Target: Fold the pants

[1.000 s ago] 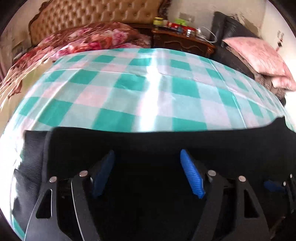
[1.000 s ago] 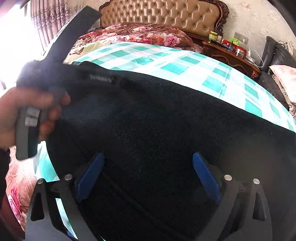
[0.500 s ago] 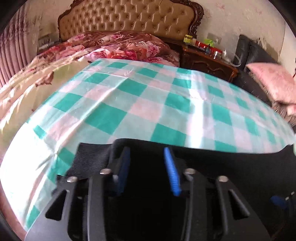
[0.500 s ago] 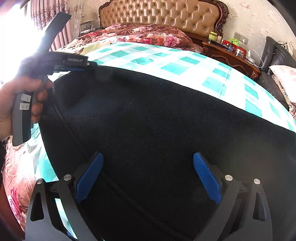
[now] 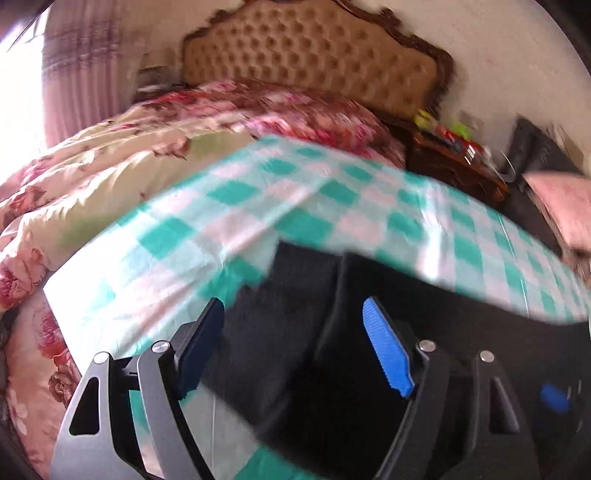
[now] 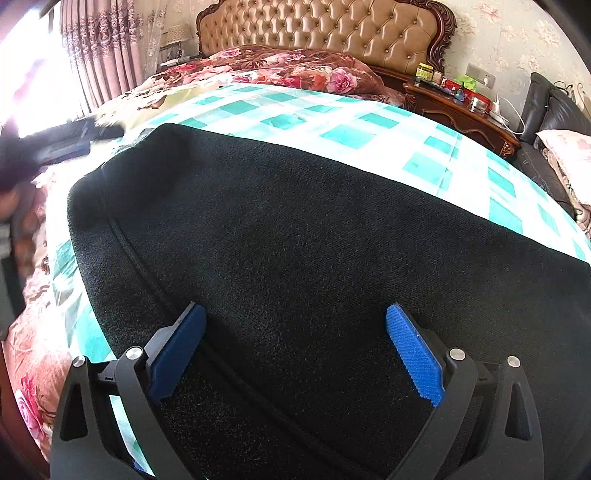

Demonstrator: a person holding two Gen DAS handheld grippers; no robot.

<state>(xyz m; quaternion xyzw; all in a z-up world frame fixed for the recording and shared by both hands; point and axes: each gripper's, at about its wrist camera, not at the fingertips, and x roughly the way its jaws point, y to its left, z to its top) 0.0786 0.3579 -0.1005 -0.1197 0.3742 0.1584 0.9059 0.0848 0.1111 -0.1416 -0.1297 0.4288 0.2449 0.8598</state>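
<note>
Both the left gripper (image 5: 293,347) and right gripper (image 6: 295,350) hover spread over the black pants (image 6: 314,240); pinch the bed's near-edge hem squarely.

Both wrist cameras are looking low and close over black pants (image 6: 314,240) toward the headboard (image 6: 325,33) at upper centre. Both are sharing the checkered sheet (image 5: 258,206), with the nightstand (image 6: 461,110) at upper right.
</note>
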